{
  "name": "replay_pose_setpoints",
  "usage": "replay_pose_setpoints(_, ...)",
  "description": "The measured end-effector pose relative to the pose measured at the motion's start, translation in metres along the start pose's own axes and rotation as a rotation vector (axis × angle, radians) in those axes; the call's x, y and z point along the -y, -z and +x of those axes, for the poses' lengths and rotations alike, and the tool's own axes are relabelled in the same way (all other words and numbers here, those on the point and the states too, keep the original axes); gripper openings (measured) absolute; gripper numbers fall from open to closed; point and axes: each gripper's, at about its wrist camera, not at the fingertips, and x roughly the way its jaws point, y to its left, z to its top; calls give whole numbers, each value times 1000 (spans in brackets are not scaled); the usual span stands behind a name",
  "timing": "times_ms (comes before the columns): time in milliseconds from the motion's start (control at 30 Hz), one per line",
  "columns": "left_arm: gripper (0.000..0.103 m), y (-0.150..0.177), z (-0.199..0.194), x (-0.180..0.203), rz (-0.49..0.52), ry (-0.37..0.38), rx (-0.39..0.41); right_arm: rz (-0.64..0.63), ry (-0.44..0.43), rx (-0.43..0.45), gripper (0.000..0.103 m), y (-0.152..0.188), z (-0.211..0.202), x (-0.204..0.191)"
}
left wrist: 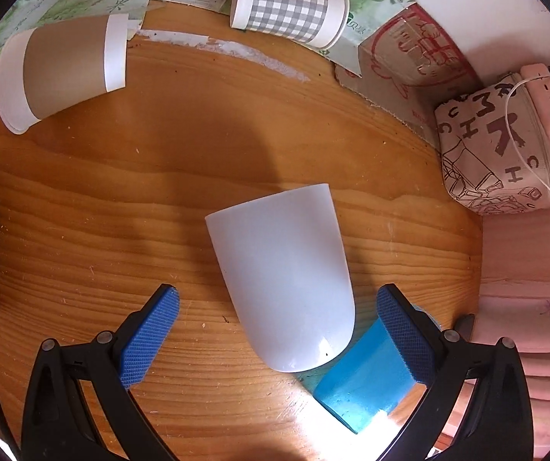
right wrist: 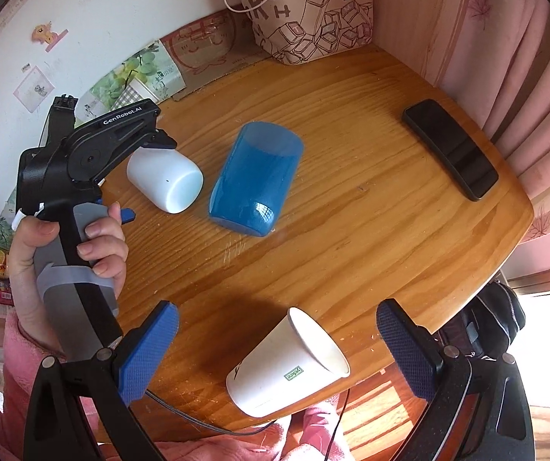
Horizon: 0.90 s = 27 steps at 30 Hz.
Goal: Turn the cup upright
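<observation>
On the wooden tabletop (left wrist: 82, 199), between the two blue pads of my left claw (left wrist: 278, 340), lies the white cup (left wrist: 282, 284) on its side. The pads stand wide apart, one on each side of the cup, and neither touches it yet. The cup's long axis runs almost straight away from this claw, leaning a little to the left: the rounded closed bottom points near, toward me, and the wider mouth end points far. So the pads face the two side walls of the cup, which I judge is the right way to close on it across the body.

My left hand (right wrist: 67, 253) is the nearer one. In the right wrist view the left claw's black body covers the far part of the white cup (right wrist: 167, 180), so the contact cannot be checked from there. My right claw (right wrist: 276, 349) is also open and holds nothing; a paper cup (right wrist: 286, 365) lies on its side between its pads, mouth to the far right, near the tabletop's edge.

A blue cup (right wrist: 255, 180) lies just beside the white one on its right, also on its side, and I think my right-hand pad must slide between them.
</observation>
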Motion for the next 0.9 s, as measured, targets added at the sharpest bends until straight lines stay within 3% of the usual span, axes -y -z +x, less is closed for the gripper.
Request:
replay_pose_setpoints(233, 101, -1, 11, 4, -22, -18, -18, 13, -12, -18, 103, 2, 7, 3)
replay_pose_setpoints(500, 88, -3, 15, 6, -16, -53, -28, 12, -5, 5, 103, 1, -2, 5)
replay_pose_setpoints(700, 72, -1, 20, 7, 4, -11, -41, 26, -8, 9, 103, 0, -5, 10)
replay_pose_setpoints(900, 72, 6, 19, 4, 6, 18, -52, 22, -22, -2, 103, -2, -4, 9)
